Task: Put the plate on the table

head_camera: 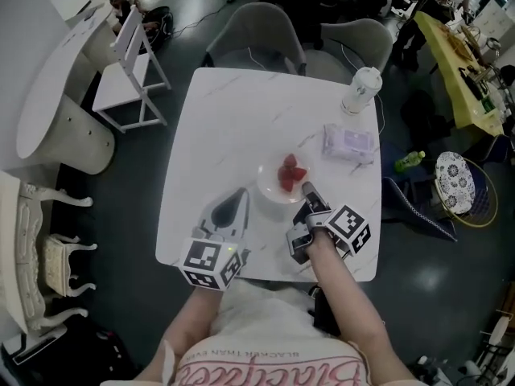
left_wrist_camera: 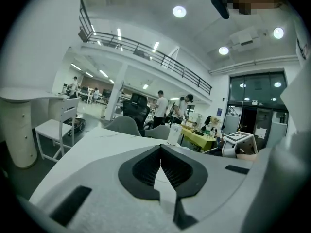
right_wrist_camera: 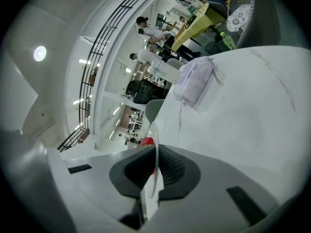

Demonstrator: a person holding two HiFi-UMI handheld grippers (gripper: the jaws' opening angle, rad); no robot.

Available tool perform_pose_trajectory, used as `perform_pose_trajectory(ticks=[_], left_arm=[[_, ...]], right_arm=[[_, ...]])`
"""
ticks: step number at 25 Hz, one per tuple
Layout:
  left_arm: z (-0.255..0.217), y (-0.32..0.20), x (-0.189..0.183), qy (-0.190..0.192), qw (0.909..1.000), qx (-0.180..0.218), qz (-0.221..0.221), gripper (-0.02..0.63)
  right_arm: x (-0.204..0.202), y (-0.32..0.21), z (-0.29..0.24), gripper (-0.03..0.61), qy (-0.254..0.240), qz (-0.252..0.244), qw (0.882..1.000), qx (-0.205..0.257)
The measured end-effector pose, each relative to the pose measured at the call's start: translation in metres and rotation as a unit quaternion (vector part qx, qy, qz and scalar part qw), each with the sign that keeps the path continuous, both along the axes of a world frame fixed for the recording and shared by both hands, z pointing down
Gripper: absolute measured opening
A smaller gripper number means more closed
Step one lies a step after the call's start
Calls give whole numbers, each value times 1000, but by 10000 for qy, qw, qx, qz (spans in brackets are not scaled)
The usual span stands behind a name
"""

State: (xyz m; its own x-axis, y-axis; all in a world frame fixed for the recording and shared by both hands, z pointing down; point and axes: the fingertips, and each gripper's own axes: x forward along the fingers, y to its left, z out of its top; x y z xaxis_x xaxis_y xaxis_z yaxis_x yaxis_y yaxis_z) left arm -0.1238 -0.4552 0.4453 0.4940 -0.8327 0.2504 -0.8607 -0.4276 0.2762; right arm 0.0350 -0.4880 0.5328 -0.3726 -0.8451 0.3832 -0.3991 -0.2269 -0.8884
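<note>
A small white plate (head_camera: pixel 269 187) with red fruit pieces (head_camera: pixel 291 173) rests near the middle of the white marble table (head_camera: pixel 233 119). My right gripper (head_camera: pixel 306 190) is shut on the plate's near right rim. In the right gripper view the thin plate rim (right_wrist_camera: pixel 155 147) stands edge-on between the dark pads of the right gripper (right_wrist_camera: pixel 154 171), with a bit of red fruit (right_wrist_camera: pixel 147 141) behind it. My left gripper (head_camera: pixel 241 193) lies low over the table left of the plate, shut and empty. Its pads meet in the left gripper (left_wrist_camera: pixel 160 161) view.
A lidded cup (head_camera: pixel 361 89) stands at the table's far right corner, with a purple tissue pack (head_camera: pixel 348 143) in front of it. Two grey chairs (head_camera: pixel 256 34) stand behind the table and a white chair (head_camera: pixel 133 63) to the left. The table's near edge is by my body.
</note>
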Motion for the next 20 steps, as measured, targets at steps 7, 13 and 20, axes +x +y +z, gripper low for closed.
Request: perform_pose_trajectory(ticks=[7, 13, 20], left_arm=[[33, -44, 1, 13, 9990, -331, 314, 3], [52, -65, -2, -8, 9978, -525, 406, 3], [71, -71, -13, -50, 9971, -699, 312, 3]], right_arm=[[7, -58, 36, 11, 159, 309, 9993, -157], [8, -92, 69, 11, 605, 277, 9971, -375], [15, -103, 97, 16, 1689, 1, 9842, -535]])
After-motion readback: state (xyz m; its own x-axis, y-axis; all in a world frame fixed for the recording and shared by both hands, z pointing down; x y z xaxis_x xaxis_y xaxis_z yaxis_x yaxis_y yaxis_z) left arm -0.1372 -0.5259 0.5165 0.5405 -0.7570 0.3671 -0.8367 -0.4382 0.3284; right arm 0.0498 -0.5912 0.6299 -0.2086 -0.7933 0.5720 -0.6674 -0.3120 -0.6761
